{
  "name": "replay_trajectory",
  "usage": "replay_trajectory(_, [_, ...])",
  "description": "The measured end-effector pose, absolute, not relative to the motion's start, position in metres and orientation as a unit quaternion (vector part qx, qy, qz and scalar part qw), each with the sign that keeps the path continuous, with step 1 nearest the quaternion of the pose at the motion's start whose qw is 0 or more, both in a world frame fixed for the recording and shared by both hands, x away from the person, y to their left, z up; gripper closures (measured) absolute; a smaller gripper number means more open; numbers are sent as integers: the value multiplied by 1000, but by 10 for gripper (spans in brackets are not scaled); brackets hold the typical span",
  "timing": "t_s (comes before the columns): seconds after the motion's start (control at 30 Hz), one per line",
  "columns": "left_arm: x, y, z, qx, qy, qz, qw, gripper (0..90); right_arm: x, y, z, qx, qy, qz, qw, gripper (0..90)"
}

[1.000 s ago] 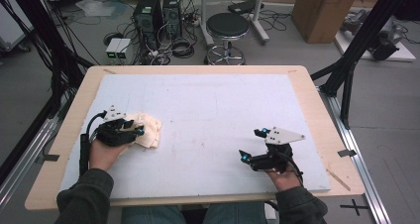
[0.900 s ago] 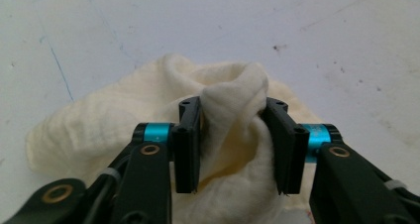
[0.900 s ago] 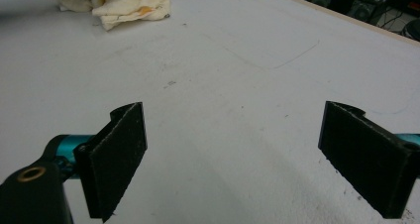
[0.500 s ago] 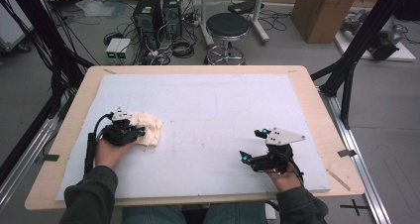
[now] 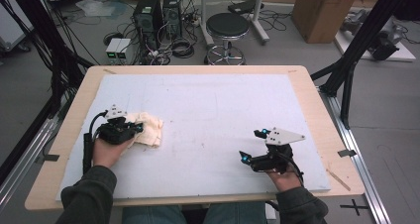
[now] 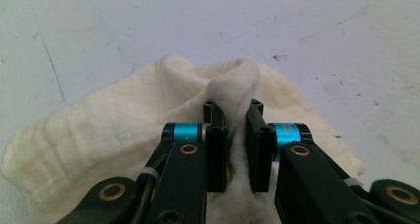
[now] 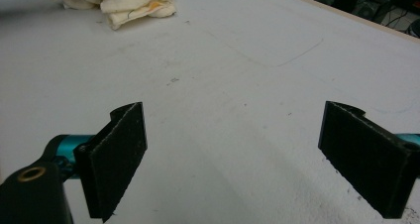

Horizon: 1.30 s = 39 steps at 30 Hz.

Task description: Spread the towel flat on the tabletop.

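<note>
Cream cloth pinched at the left of the desk.
Our left gripper has just been closing its jaws and now squeezes a raised fold of cloth; our right gripper, lower right, holds its jaws wide apart, empty.

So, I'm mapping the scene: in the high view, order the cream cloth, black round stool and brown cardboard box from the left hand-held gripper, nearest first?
1. Cream cloth, pinched in the left hand-held gripper.
2. Black round stool, on the floor beyond the table.
3. Brown cardboard box, far right corner.
</note>
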State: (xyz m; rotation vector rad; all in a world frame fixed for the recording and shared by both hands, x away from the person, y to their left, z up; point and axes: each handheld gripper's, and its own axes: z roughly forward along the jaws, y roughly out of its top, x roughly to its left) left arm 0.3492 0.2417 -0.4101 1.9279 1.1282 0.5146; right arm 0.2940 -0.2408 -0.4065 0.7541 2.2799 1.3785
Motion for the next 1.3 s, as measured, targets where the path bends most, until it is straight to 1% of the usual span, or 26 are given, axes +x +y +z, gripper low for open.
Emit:
replay_trajectory(0.27, [343, 228, -381, 765, 418, 206, 444, 817, 294, -242, -405, 266, 808, 491, 189, 107])
replay_trajectory(0.6, [337, 200, -352, 769, 377, 193, 478, 816, 292, -242, -405, 270, 807, 491, 187, 107])
replay_trajectory(0.87, [332, 163, -336, 772, 342, 170, 508, 816, 293, -242, -405, 267, 806, 493, 189, 107])
replay_trajectory(1.3, [329, 101, -327, 775, 300, 119, 544, 816, 293, -244, -404, 267, 805, 495, 189, 107])
